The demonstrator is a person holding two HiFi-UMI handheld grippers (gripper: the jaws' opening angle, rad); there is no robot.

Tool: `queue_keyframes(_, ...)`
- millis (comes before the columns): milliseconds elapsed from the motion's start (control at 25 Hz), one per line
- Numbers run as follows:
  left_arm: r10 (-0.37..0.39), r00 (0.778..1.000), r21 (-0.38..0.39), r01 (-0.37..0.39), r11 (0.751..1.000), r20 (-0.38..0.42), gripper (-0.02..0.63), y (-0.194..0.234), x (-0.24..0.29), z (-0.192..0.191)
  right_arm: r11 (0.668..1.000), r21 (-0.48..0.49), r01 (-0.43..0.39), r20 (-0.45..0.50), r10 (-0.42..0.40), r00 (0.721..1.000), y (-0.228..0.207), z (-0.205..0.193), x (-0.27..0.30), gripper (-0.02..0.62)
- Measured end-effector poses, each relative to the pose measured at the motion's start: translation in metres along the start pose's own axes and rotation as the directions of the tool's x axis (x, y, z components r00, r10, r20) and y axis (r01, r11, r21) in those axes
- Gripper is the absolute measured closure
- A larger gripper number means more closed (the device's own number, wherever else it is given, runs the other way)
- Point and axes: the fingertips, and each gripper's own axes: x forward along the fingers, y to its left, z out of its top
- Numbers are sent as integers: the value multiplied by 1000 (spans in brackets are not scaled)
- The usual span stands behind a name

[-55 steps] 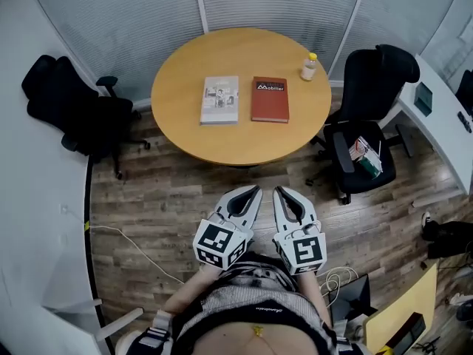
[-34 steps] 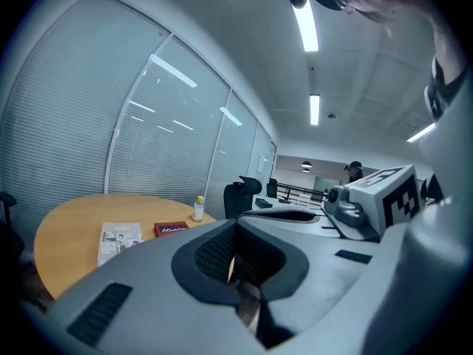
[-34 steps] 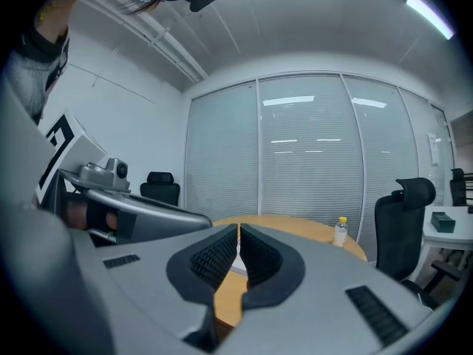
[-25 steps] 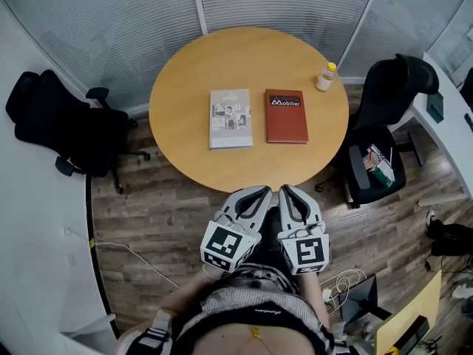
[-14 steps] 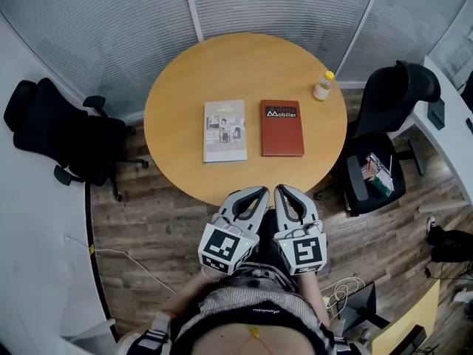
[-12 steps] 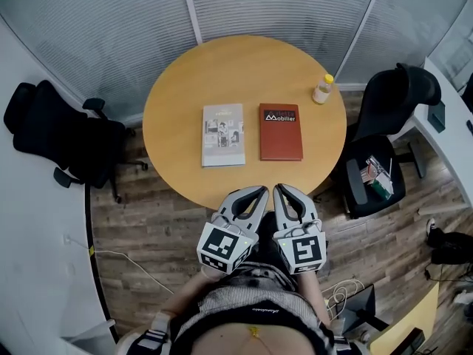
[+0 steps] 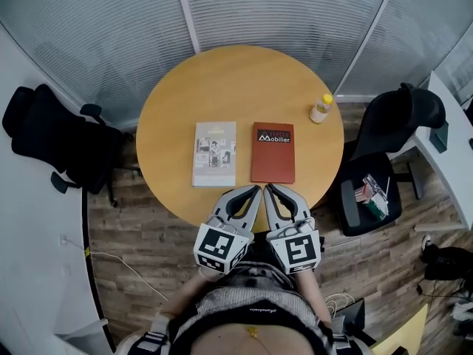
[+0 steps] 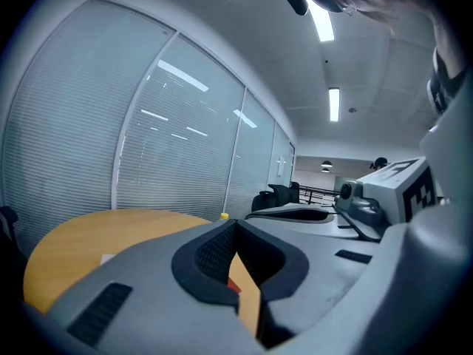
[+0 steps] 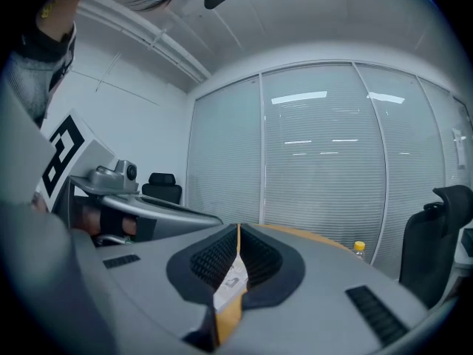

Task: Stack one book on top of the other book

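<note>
Now, the count: two books, one bottle, one table, two chairs, two grippers.

Both books lie flat and cover-up on the round wooden table (image 7: pixel 177 80). The grey book (image 7: pixel 214 154) is on the left and the red book (image 7: pixel 273 152) on the right. They sit side by side with a narrow strip of wood between them, neither on the other. The bottle (image 7: pixel 320 109), yellow-capped, stands upright near the table's right edge, well apart from the red book; what is in it cannot be told.

A black left chair (image 7: pixel 52 135) stands off the table's left side. The black right chair (image 7: pixel 384 146) stands at its right, and on its seat lie some small items (image 7: pixel 369 193) too small to make out.

The left gripper (image 7: pixel 253 191) and right gripper (image 7: pixel 268 189) are held close together, side by side at the table's near edge. Their tips almost meet and they point toward the books. Each carries one marker cube. Each gripper's own view shows its jaws clenched together with nothing between them.

The red book lies just ahead of both tips, its near edge right beside them. The grey book lies ahead and to the left of the left gripper, a little farther off.
</note>
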Motion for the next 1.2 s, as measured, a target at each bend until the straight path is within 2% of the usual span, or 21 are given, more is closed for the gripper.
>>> queue_keyframes(560, 95, 995, -19, -96, 995, -22, 588, 17, 67, 12, 996, 41, -78, -4, 78, 997, -63, 0, 33, 571)
queue_keyframes(840, 146, 989, -25, -147, 989, -20, 588, 25, 97, 14, 988, -25, -151, 6, 151, 989, -89, -7, 47, 571)
queue_keyframes(960, 160, 987, -22, -160, 987, -16, 588, 30, 103, 16, 984, -24, -176, 4, 176, 984, -91, -9, 54, 571)
queue_keyframes(1200, 160, 987, -10, -160, 987, -30, 588, 39, 110, 15, 983, -29, -182, 1, 182, 983, -93, -9, 62, 571)
